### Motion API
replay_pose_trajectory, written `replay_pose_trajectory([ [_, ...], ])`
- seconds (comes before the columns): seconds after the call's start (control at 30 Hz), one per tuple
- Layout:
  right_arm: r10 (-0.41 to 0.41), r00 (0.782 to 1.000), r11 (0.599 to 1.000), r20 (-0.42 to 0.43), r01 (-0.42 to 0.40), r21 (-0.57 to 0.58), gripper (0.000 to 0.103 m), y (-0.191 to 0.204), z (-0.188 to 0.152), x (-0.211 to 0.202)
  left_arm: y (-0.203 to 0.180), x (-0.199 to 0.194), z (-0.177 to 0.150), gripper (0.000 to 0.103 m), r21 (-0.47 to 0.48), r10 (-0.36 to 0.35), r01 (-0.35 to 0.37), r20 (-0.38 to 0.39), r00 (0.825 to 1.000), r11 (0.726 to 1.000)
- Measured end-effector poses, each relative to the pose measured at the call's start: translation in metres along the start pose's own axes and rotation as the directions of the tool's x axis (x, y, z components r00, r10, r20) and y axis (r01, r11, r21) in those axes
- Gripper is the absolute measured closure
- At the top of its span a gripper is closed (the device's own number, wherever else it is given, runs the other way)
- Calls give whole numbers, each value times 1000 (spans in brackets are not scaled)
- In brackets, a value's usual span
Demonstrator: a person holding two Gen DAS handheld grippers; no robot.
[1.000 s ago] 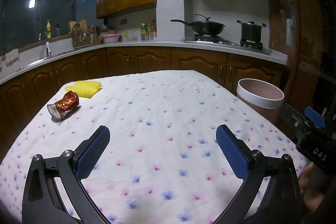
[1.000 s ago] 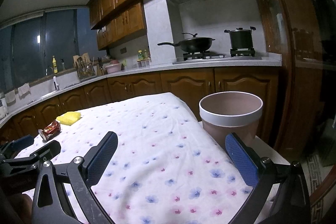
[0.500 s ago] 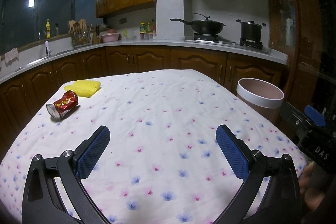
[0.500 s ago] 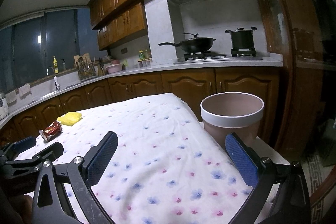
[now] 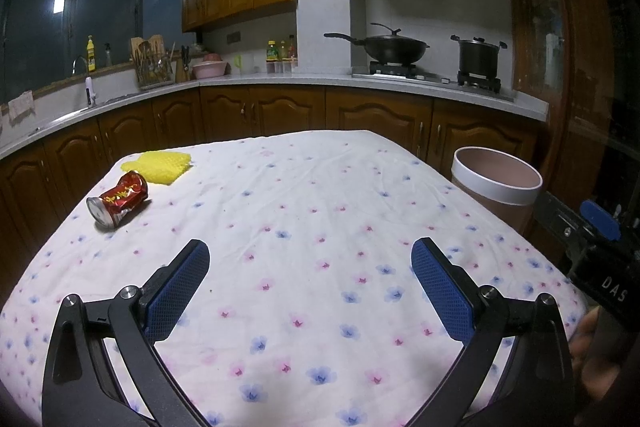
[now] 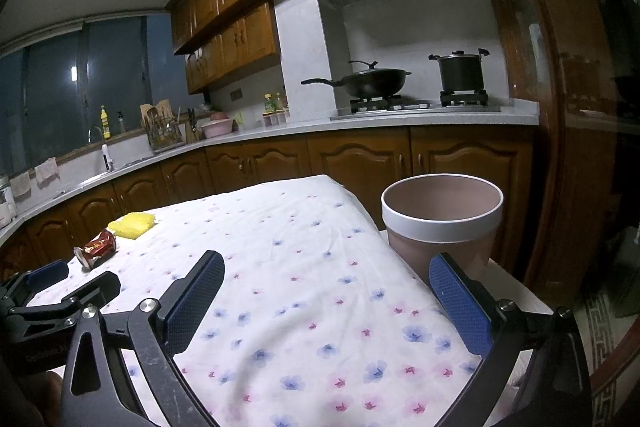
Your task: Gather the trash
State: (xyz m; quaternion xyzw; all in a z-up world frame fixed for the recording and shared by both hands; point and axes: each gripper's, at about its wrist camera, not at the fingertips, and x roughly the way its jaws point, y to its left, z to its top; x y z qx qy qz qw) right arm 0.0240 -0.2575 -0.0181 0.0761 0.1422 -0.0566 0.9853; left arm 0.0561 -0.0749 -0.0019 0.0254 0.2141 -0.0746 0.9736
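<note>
Item 1, can (image 5: 118, 199): a crushed red drink can, lying on its side on the table (image 5: 320, 187), silver end facing the cameras. It is sitting far from the bin (image 5: 496, 183), toward the opposite edge of the table; nothing is touching it. Judged to be the trash awaiting collection.

Item 2, sponge (image 5: 160, 166): a yellow, textured pad, lying flat just beyond the can on the side away from the bin. Whether it is touching the can cannot be told. Whether it is counting as trash is uncertain.

Item 3, bin: a pink tub with a white rim, standing upright and apparently empty, close beside the table edge and lower than the cloth. It is probably standing there so that trash can be carried over the edge and dropped in.

Item 4, left gripper (image 5: 310, 267): hovering over the flowered cloth, far from the bin, blue pads spread wide and holding nothing. It is pointing across the table with the can ahead on its left, so it is judged the likelier tool for the pickup.

Item 5, right gripper (image 6: 327, 279): hovering just beside the bin, fingers likewise wide apart and empty. One finger is overlapping the bin wall in the right wrist view; contact cannot be told.

Status: nothing is being gripped; collection is judged not yet begun.
</note>
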Motion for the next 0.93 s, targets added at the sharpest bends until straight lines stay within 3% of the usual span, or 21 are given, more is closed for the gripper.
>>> replay_pose_trajectory([
  [0.93,4,1000,1000,-12,-4,-6,0,2,2,5,3,7,-2,0,-4,-4,4,-11,1000,1000],
])
